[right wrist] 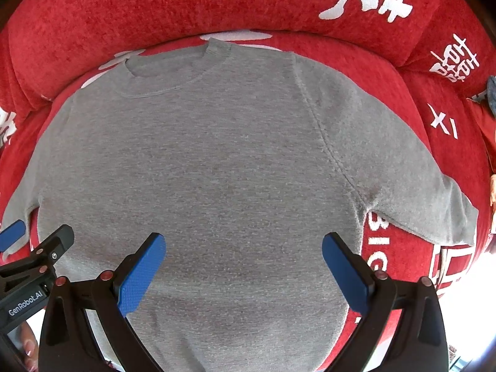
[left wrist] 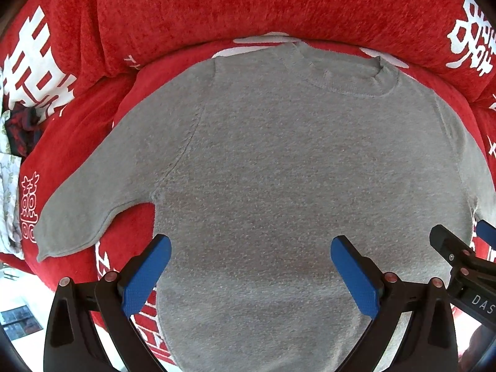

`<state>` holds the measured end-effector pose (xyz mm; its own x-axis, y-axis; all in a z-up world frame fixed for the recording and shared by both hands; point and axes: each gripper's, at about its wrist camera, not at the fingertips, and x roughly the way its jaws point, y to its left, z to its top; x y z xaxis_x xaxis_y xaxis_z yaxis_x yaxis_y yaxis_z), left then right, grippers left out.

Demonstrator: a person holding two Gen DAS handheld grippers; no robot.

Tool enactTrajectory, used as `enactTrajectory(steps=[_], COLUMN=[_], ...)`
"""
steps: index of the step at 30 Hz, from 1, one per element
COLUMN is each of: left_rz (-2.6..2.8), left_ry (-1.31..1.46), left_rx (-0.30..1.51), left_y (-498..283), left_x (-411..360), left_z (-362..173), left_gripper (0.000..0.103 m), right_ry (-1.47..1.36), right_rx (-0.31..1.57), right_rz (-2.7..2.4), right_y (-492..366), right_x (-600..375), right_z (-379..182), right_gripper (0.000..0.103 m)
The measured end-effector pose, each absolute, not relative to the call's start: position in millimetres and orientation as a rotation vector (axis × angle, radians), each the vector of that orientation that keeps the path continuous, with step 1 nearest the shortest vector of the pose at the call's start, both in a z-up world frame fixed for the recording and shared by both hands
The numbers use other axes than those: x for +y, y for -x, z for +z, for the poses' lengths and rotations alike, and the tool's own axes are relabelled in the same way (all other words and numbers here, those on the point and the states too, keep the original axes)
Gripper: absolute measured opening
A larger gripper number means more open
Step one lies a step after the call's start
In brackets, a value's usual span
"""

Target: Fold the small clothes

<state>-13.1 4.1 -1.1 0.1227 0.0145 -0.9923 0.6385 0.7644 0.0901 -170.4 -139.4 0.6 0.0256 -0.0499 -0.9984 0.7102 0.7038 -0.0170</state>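
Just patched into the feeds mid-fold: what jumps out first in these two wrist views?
A grey sweatshirt lies spread flat, face up, filling the middle of both views, collar away from the grippers and both sleeves out sideways. Under it is a bright red cover with white characters. The left gripper and right gripper hover open over its lower half.

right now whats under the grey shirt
The shirt lies flat on a red cover with white characters, which shows all around it. Some print runs under the collar; whatever else lies beneath is covered.
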Motion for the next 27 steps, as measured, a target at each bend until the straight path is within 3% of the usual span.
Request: enactTrajectory(steps=[27], left_rz=[-0.49], left_ry=[-0.583], left_rx=[1.384], left_y=[8.2], left_x=[9.2], left_z=[-0.9], left_gripper=[0.103], right_ry=[-0.577], right_rx=[1.439], right_rz=[-0.641], right_y=[168.3], right_x=[-138.7], right_z=[2.3], right_gripper=[0.101])
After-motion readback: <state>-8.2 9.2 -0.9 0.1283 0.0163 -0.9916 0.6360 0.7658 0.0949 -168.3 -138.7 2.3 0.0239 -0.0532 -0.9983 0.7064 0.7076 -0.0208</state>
